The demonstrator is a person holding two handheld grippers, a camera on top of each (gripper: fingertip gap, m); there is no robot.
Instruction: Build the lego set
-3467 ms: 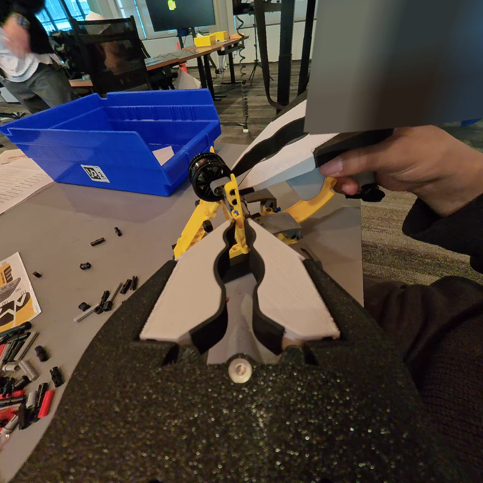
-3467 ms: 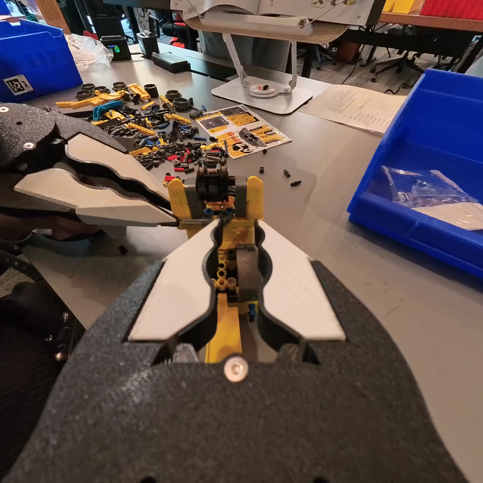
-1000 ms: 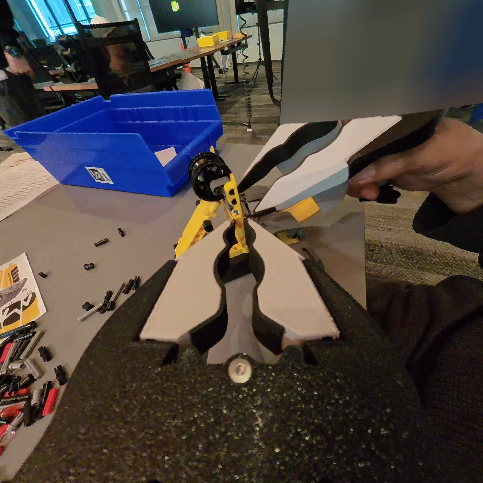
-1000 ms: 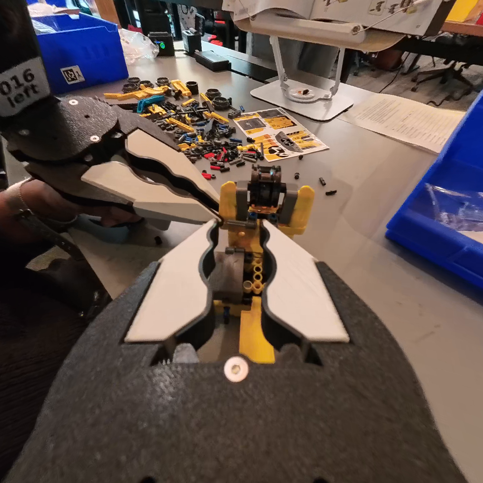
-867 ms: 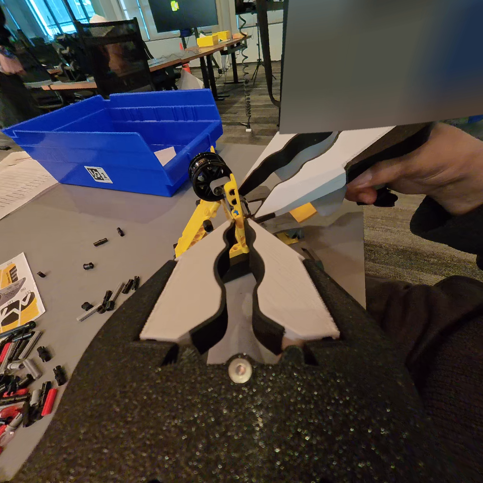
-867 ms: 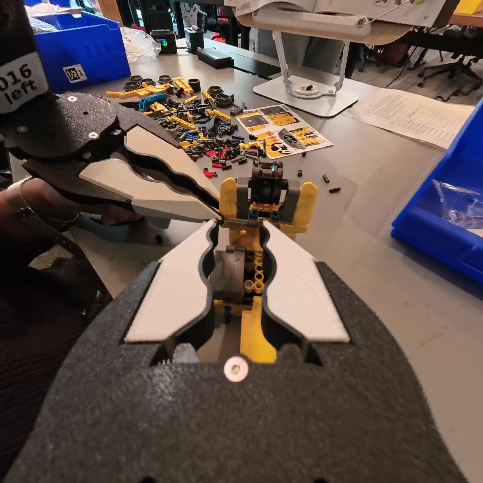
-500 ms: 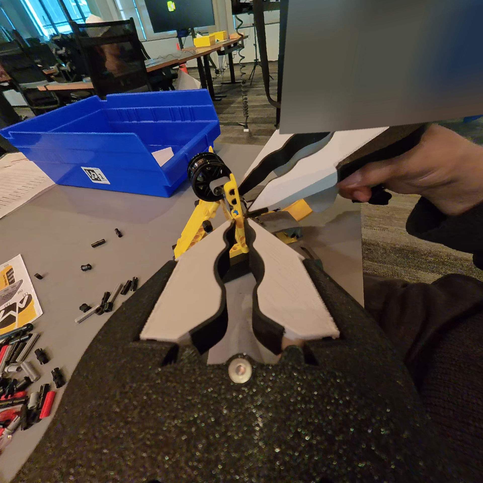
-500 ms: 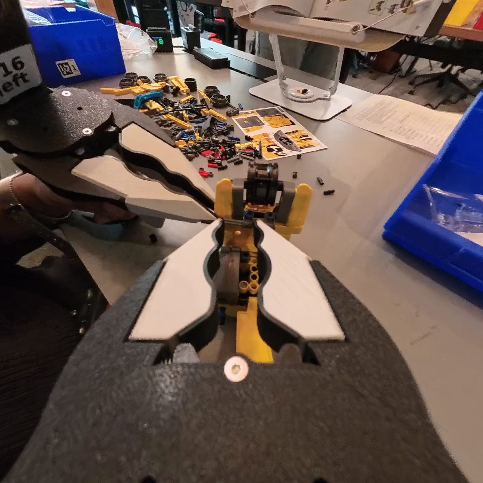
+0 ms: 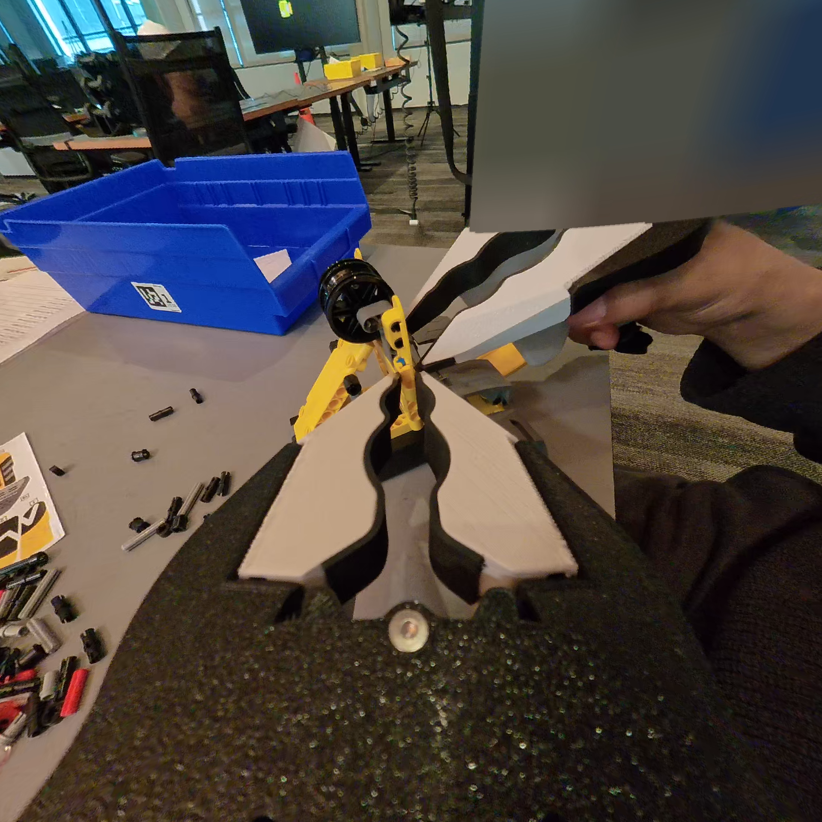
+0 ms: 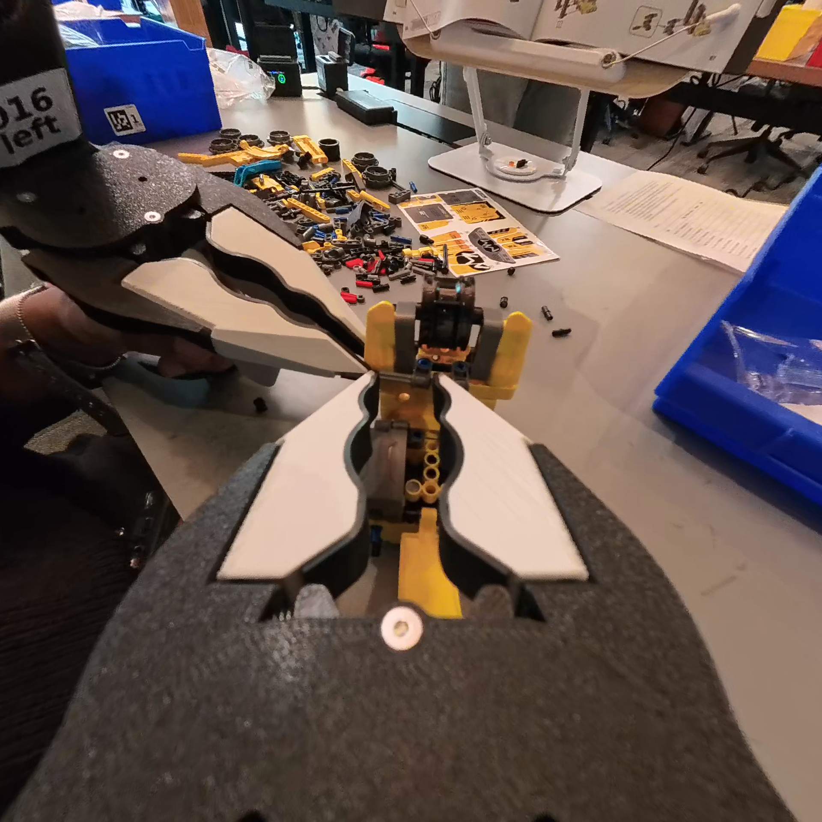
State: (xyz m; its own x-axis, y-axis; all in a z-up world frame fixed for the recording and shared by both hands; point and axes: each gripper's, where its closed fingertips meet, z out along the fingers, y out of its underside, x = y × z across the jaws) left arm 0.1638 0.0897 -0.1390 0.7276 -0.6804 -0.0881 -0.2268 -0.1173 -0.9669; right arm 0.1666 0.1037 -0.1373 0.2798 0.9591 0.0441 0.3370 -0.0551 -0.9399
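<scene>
A half-built yellow and grey brick model [image 9: 338,391] stands near the table's edge with a black wheel [image 9: 353,307] at its top. My left gripper [image 9: 407,378] is shut on an upright yellow beam of the model just below the wheel. My right gripper [image 10: 405,378] is shut on the model's [image 10: 505,356] yellow and grey body, which runs back between its fingers. Each gripper shows in the other's view: the right gripper [image 9: 420,356] comes in from the right and the left gripper [image 10: 364,359] from the left. Their tips nearly meet at the model.
A blue bin [image 9: 187,249] stands behind the model; its wall shows in the right wrist view [image 10: 756,391]. A pile of loose parts [image 10: 347,222], a sticker sheet [image 10: 480,235], a white stand's base [image 10: 516,178] and a second blue bin [image 10: 147,89] lie farther off. Small black pins [image 9: 178,511] are scattered at the left. The grippers are tip to tip, or close to it.
Since 3.5 s ago the right gripper has risen and tilted, raising its end of the model. In the last second it has sunk back a little. Both grippers stayed shut.
</scene>
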